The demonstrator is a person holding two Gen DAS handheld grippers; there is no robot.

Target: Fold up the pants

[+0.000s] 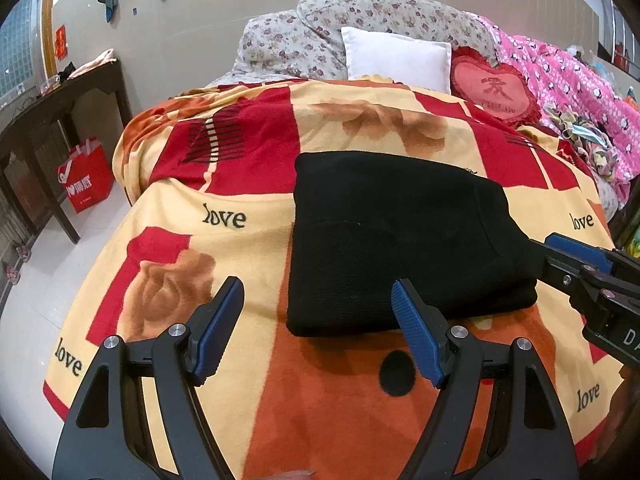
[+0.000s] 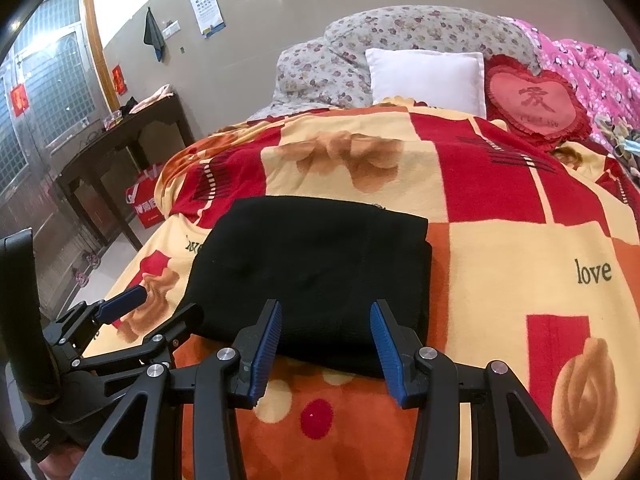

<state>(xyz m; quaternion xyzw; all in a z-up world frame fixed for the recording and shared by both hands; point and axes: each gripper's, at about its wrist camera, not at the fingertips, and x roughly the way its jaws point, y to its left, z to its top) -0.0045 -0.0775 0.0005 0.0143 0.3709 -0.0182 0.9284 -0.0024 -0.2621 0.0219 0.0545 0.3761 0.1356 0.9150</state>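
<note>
pants: black pants [image 1: 400, 240] lie on the blanket [image 1: 248, 248] as a compact, roughly square stack, near the foot end of the bed
fold state: layered edge shows along the near side in the right wrist view [image 2: 320, 264]; looks like at least 2 folds are in
progress: judged near done or done; no leg or waistband sticks out
left to do: maybe flatten the top or square the right corner, which sits a bit higher; otherwise nothing obvious
left gripper: [image 1: 318, 316] jaws spread wide, nothing between them, hovering just short of the stack's near edge
right gripper: [image 2: 326, 332] jaws parted, empty, over the near edge of the stack; contact with the cloth cannot be told
blanket text: "love" printed repeatedly, 5 readable in the left wrist view
heart cushion: [image 2: 536, 100] red with 1 Chinese character; small line under it too blurred to read
wall chart: [image 2: 204, 0] eye chart, top row reads "E"
red bag: [image 1: 84, 176] white logo, lettering unreadable
gripper body: partial "DA" on the right gripper's housing in the left wrist view
</note>
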